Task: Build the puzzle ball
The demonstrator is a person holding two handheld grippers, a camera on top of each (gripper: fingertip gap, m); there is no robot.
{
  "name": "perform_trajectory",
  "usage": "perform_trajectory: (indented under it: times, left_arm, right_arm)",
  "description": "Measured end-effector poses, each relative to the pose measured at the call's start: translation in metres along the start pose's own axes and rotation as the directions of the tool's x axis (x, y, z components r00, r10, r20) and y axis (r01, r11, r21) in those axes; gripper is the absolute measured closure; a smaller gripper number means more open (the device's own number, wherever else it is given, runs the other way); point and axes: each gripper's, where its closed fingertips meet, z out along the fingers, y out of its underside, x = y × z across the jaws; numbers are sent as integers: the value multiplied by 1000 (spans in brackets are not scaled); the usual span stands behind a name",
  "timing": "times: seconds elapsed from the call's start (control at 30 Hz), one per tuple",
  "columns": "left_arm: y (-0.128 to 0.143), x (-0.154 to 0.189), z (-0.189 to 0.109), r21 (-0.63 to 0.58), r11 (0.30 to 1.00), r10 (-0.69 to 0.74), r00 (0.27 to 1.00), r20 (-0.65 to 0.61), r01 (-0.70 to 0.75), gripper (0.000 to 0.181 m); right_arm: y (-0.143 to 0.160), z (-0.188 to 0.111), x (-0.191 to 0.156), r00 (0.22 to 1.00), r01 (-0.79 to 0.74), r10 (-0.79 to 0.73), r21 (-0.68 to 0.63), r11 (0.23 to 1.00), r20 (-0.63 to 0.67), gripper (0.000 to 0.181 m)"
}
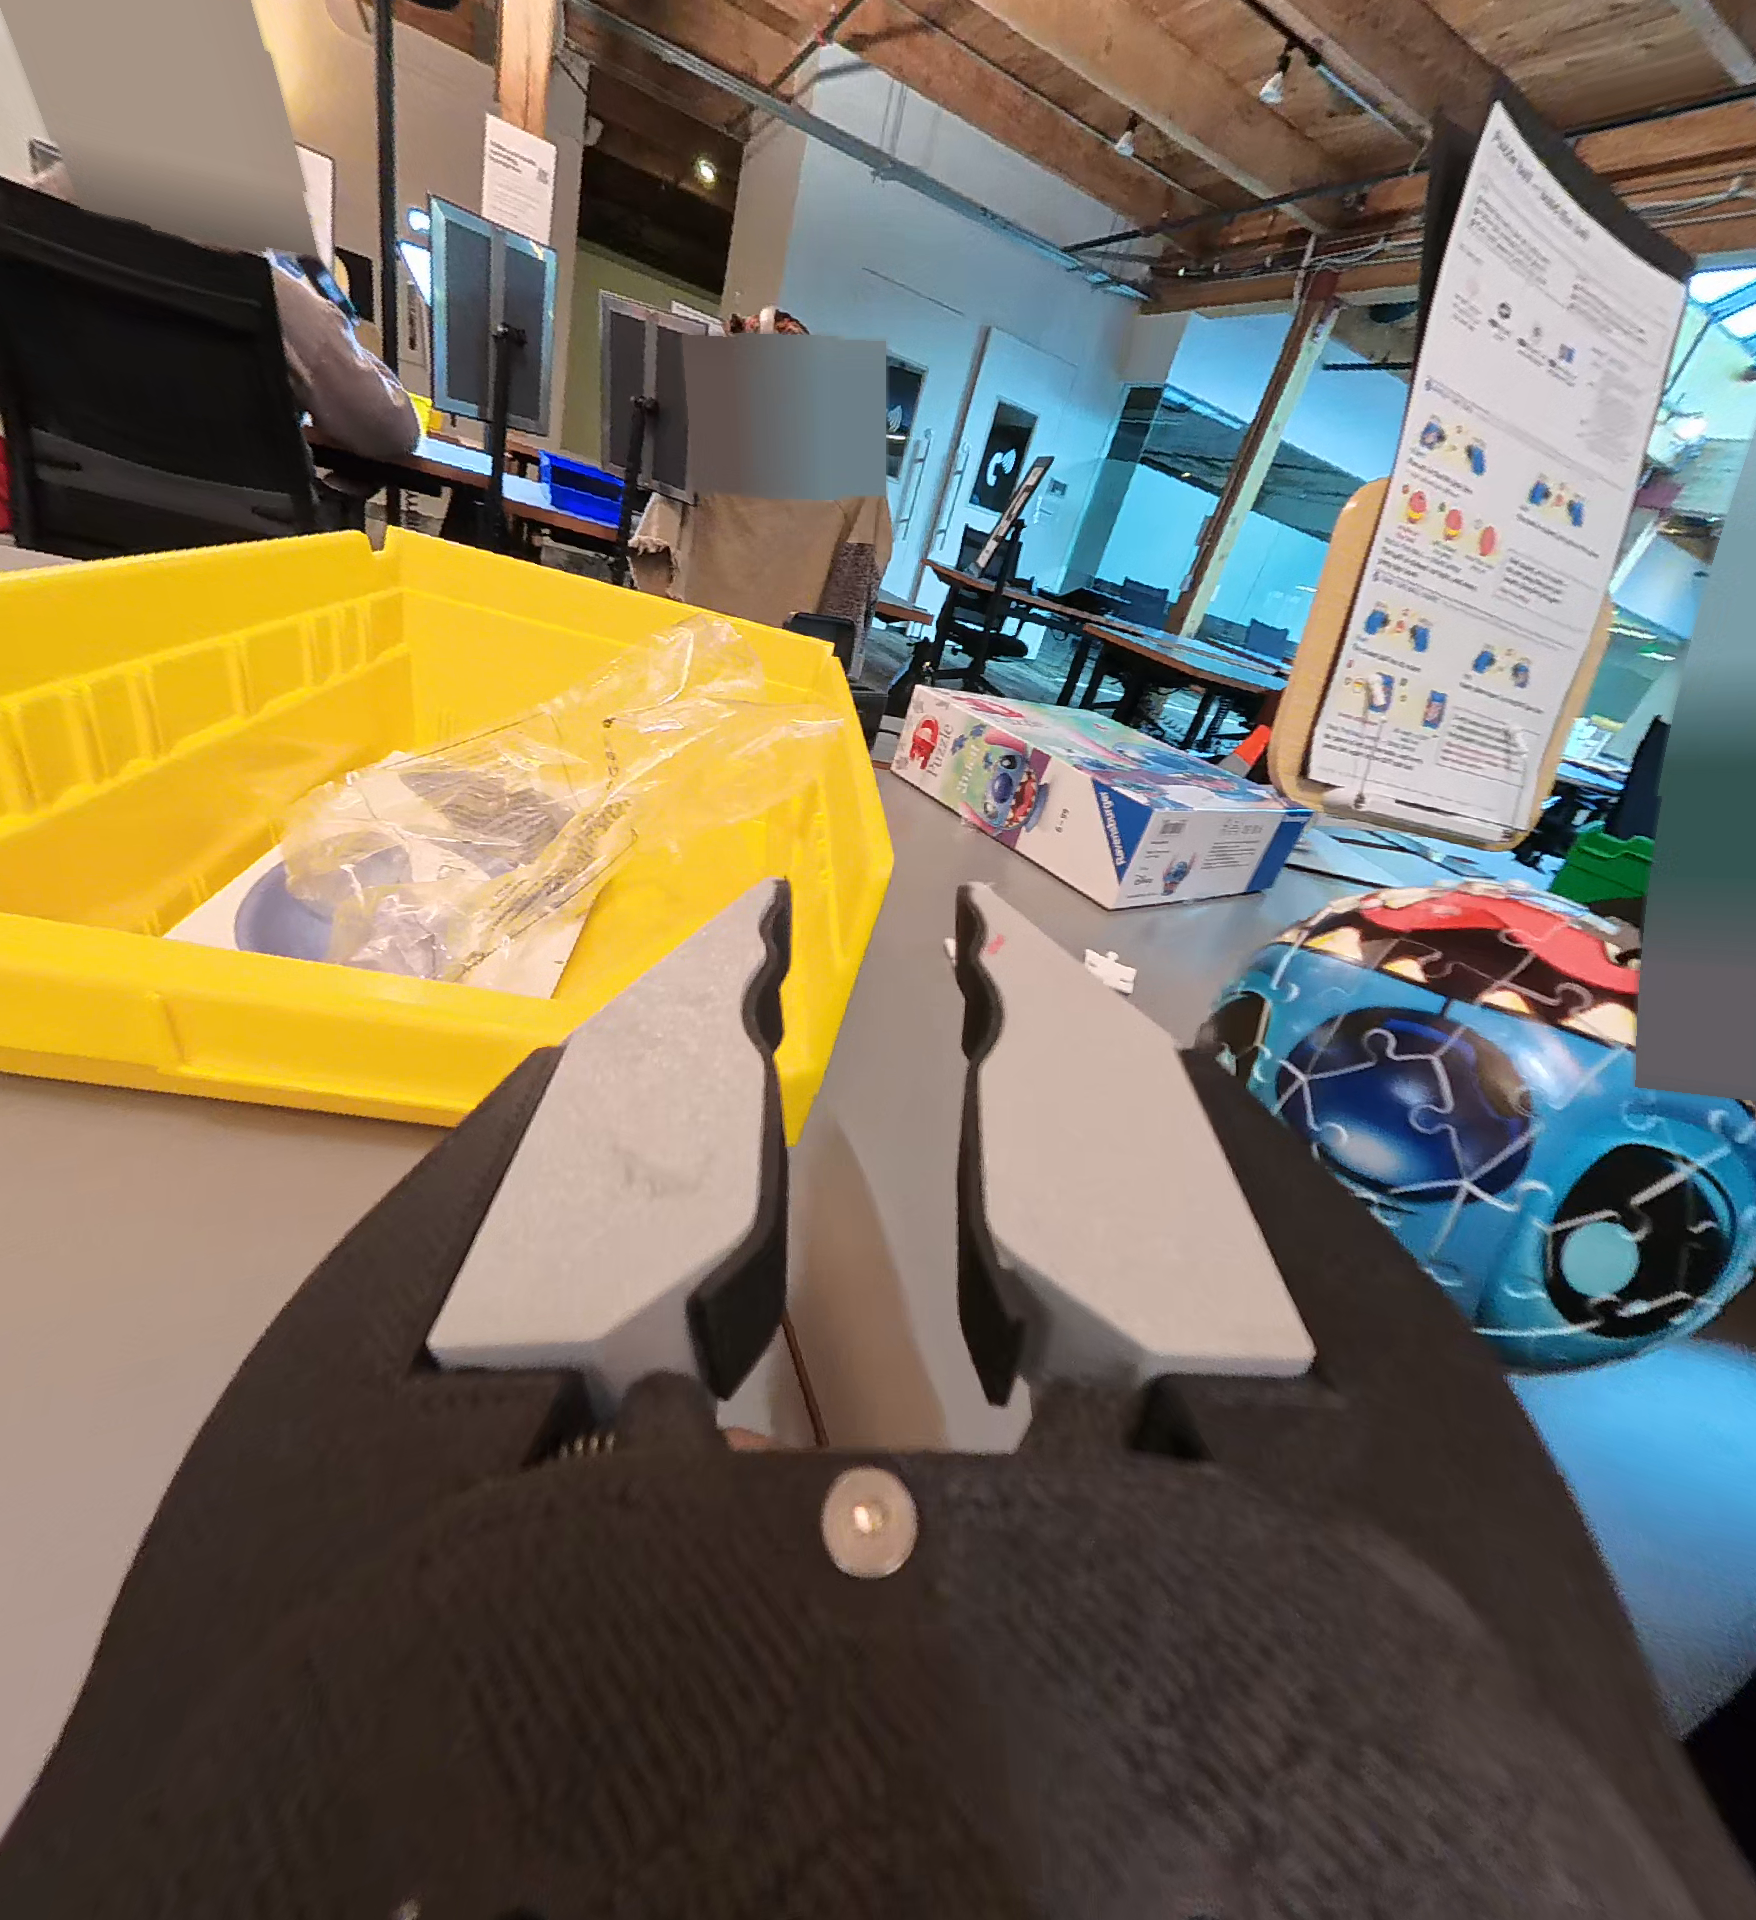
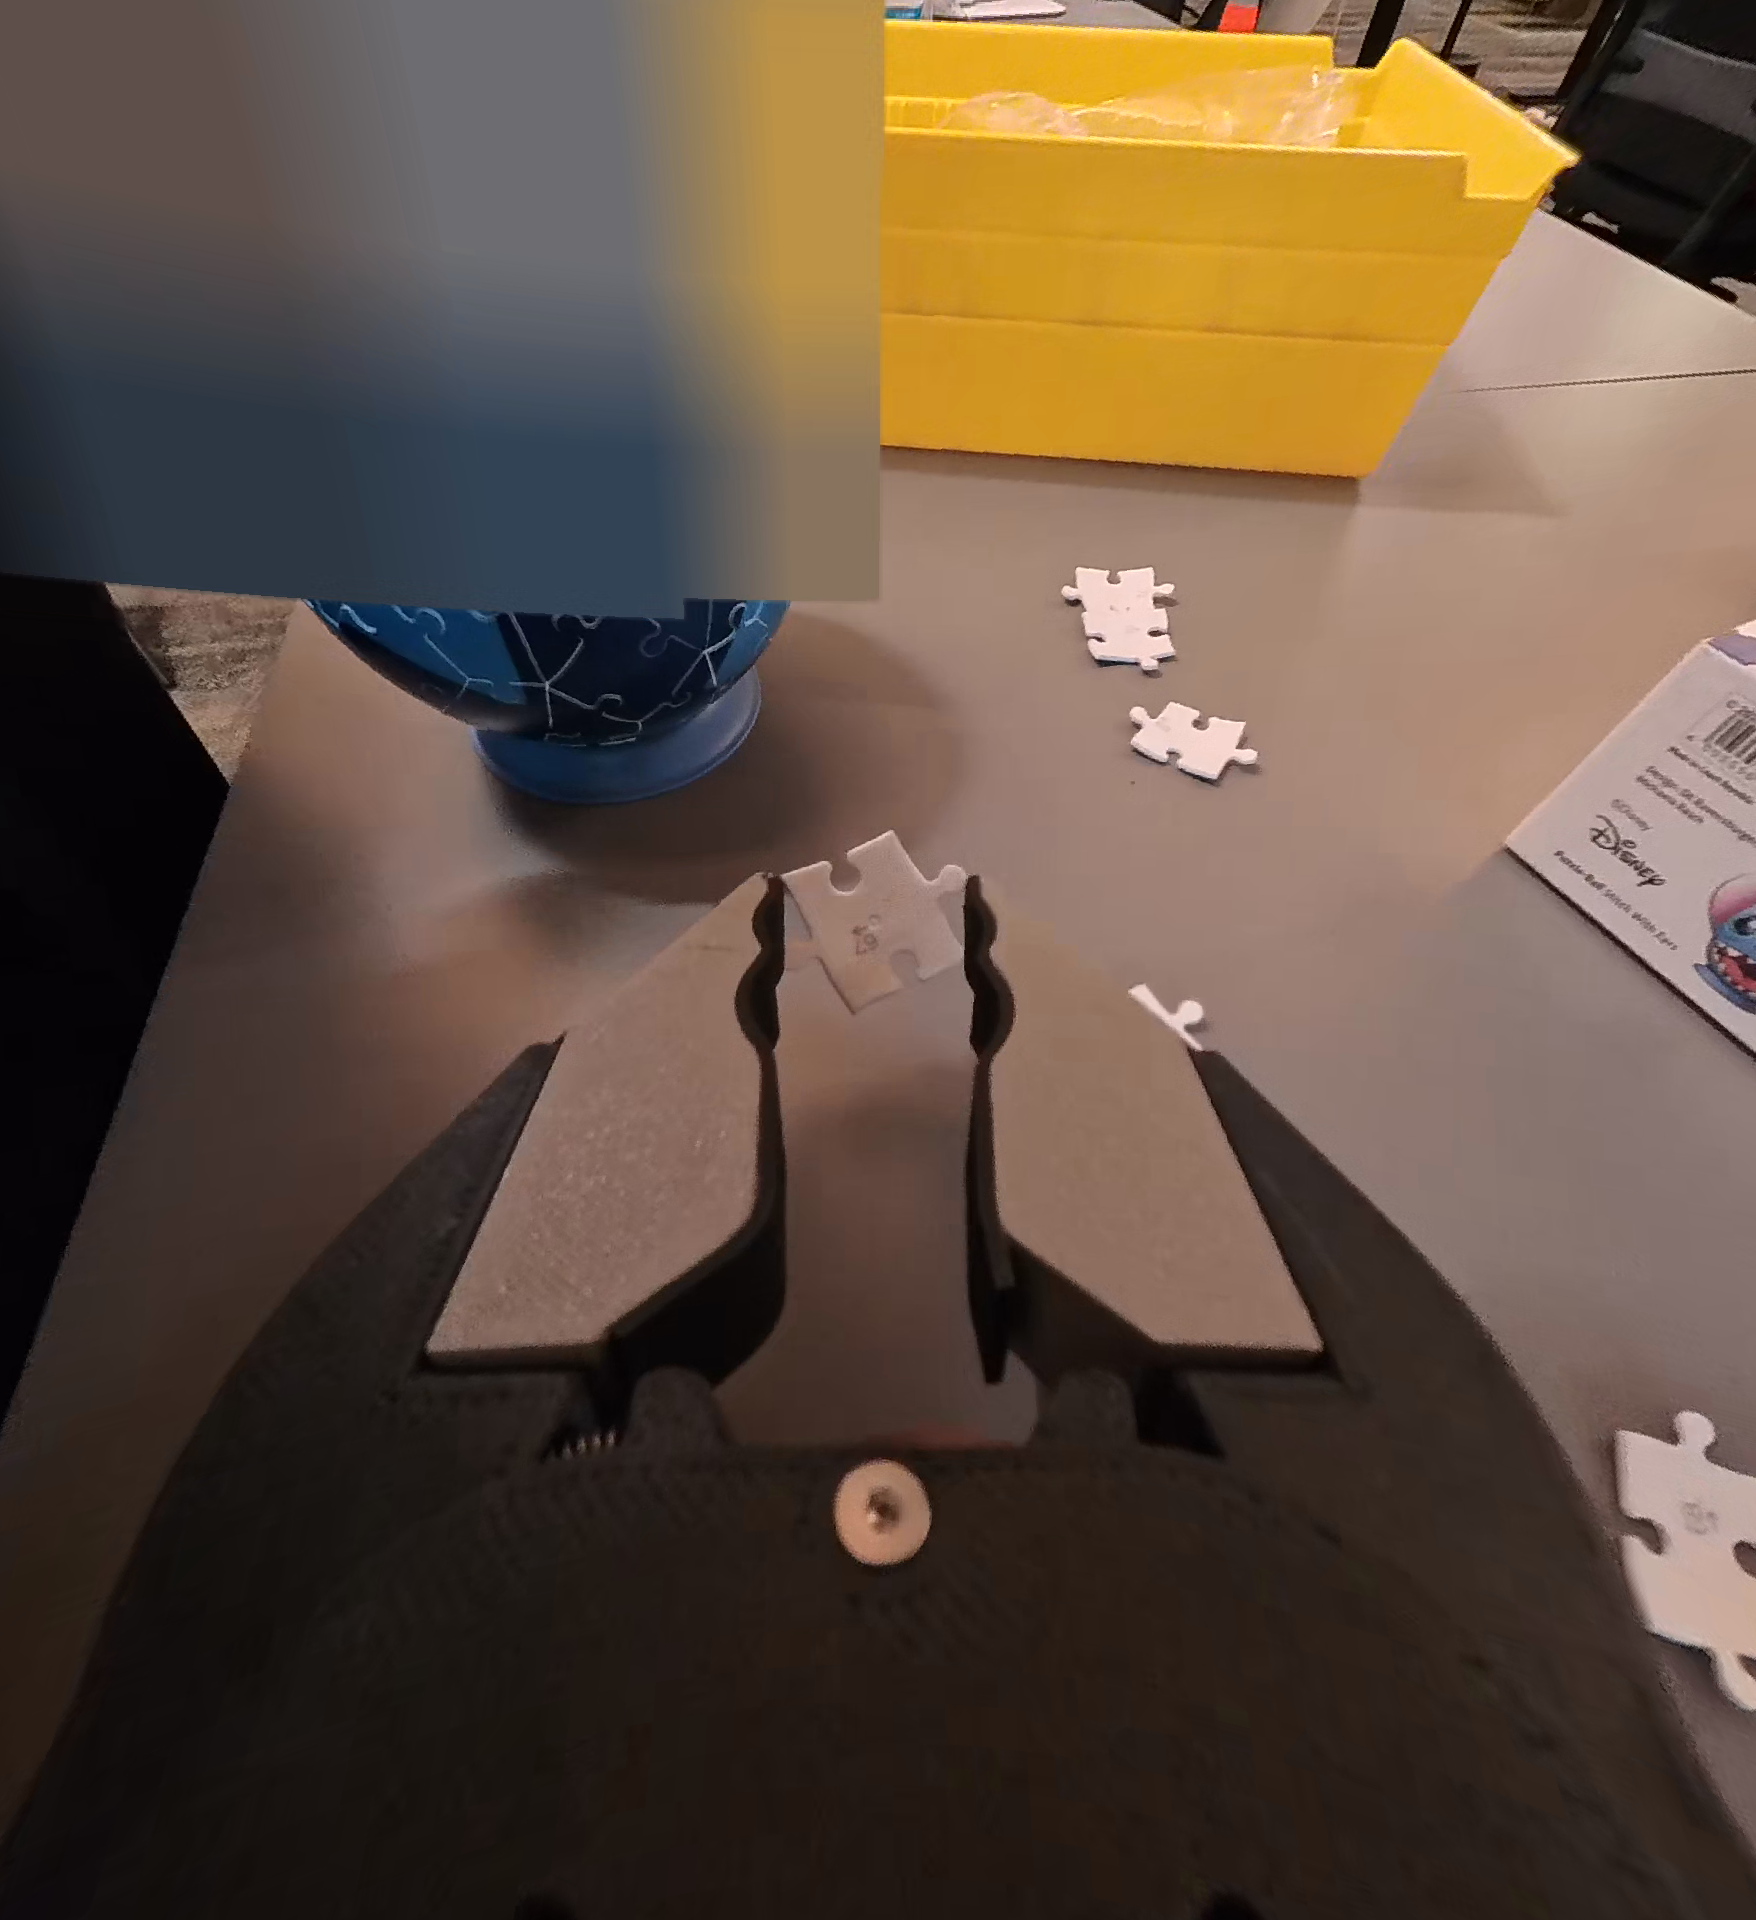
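Observation:
The puzzle ball (image 1: 1508, 1122), blue with a cartoon face and mostly assembled, sits on a blue ring stand (image 2: 625, 753) on the grey table (image 2: 1373, 1195); a mosaic patch hides its top. My left gripper (image 1: 869, 925) is open and empty, just left of the ball. My right gripper (image 2: 872, 904) is open, its tips on either side of a white face-down puzzle piece (image 2: 874, 925) lying in front of the ball. The piece's edges run under both fingers. Other loose white pieces lie beyond it (image 2: 1123, 618), (image 2: 1191, 738) and to the near right (image 2: 1710, 1558).
A yellow bin (image 1: 230, 997) holding a clear plastic bag (image 1: 541, 790) stands on the left; it also shows in the right wrist view (image 2: 1165, 343). The puzzle box (image 1: 1092, 790) and an upright instruction sheet (image 1: 1497, 499) stand behind the ball. People sit at desks far behind. Spacing between my two grippers at the tips: around 30 cm.

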Motion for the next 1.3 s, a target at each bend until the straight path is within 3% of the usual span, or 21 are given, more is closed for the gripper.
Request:
perform_trajectory:
  times: [0.47, 0.87, 1.1, 1.2, 1.3]
  left_arm:
    - [1, -1, 3, -6, 1000, -14, 1000, -15, 14, 153]
    - [-6, 22, -5, 56, 996, 71, 991, -117, -64, 155]
    - [-6, 45, -14, 105, 980, 185, 965, -187, -168, 157]
    - [-6, 64, -25, 77, 973, 229, 951, -208, -217, 156]
    - [-23, 110, -53, 127, 956, 291, 912, -290, -264, 156]
  right_arm:
    - [-4, -6, 27, 992, 76, -72, 37, 996, -106, 150]
    - [-12, -8, 45, 990, -19, 32, 98, 995, -134, 150]
    - [-13, -22, 51, 971, -127, 153, 145, 981, -186, 150]
    - [-22, -32, 35, 961, -183, 219, 211, 960, -166, 150]
    - [-25, -38, 4, 960, -230, 259, 230, 946, -107, 150]
